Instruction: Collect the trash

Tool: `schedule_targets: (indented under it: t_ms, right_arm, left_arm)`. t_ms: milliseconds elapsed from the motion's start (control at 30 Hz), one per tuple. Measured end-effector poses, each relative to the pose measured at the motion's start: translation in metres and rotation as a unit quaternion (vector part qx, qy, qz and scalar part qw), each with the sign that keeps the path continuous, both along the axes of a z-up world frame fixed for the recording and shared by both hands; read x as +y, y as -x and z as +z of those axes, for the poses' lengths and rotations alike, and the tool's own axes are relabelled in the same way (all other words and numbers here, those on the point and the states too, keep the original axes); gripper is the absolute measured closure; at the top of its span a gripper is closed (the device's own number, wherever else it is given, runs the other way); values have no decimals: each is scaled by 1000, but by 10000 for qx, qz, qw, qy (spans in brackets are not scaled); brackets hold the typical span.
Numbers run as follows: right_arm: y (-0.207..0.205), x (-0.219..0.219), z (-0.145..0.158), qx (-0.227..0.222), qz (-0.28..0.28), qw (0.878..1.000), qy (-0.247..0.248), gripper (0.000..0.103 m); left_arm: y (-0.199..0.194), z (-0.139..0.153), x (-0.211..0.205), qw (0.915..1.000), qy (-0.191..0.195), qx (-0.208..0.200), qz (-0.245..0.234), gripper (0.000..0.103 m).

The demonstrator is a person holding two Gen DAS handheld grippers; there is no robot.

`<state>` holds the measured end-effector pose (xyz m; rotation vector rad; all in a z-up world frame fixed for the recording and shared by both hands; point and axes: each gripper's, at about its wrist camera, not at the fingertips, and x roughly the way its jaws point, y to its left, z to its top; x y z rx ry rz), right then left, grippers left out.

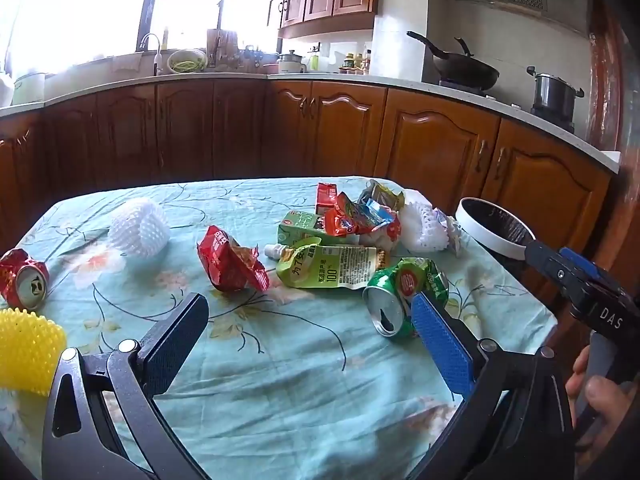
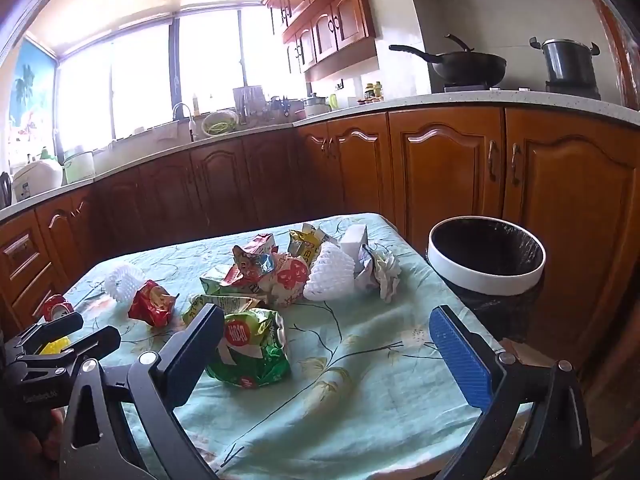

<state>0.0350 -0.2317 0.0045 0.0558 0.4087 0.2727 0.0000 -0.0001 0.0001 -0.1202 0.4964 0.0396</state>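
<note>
Trash lies scattered on a table with a floral green cloth (image 1: 280, 380). A crushed green can (image 1: 400, 300) rests beside my left gripper's blue pad. Farther off are a red snack wrapper (image 1: 230, 260), a green pouch (image 1: 328, 266), a green carton (image 1: 302, 228), a white foam net (image 1: 138, 226), a crushed red can (image 1: 24, 284) and a yellow foam net (image 1: 28, 356). My left gripper (image 1: 308, 332) hovers open and holds nothing. My right gripper (image 2: 328, 344) is open too, with the green can (image 2: 250, 348) just inside its black finger, not gripped. A black-lined white-rimmed bin (image 2: 486, 280) stands off the table's right edge.
A heap of wrappers (image 2: 272, 268), a second white foam net (image 2: 330, 276) and crumpled paper (image 2: 380, 272) sit near the far right corner. Wooden cabinets (image 2: 440, 168) and a counter with a wok (image 2: 468, 66) and a pot (image 2: 568, 64) stand behind. A hand (image 1: 600, 400) holds the right gripper's handle.
</note>
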Motion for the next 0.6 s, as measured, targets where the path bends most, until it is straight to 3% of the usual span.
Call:
schedule_targets:
  t_ms: [600]
  right_arm:
    - [3, 1, 3, -72, -109, 9999, 90, 0]
  left_arm:
    - [2, 1, 5, 9999, 70, 52, 105, 0]
